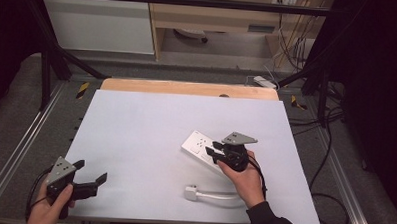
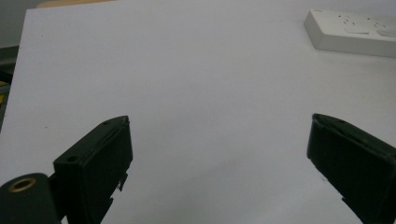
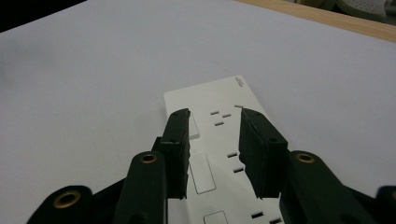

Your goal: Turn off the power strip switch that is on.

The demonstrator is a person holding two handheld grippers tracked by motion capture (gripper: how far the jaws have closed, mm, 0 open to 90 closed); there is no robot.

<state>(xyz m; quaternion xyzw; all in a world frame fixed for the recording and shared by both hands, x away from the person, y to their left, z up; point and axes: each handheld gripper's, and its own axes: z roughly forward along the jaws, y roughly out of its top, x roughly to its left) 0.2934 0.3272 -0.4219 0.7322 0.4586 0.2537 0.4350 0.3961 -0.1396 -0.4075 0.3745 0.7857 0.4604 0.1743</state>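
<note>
left gripper [image 1: 90, 175]: lower left of frame, jaws wide apart, nothing between
right gripper [image 1: 210, 147]: centre right, jaws narrowed over power strip [image 1: 201, 146], grip unclear

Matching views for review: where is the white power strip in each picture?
High view: power strip right of centre, under the right gripper.
Left gripper view: top right corner.
Right gripper view: bottom centre, between the jaws.
Shared landmark: white tabletop.

Power strip [image 1: 201, 145] lies on the table [image 1: 145, 135], right of centre. Plug [image 1: 191, 193] lies nearer the person, just before it.
</note>
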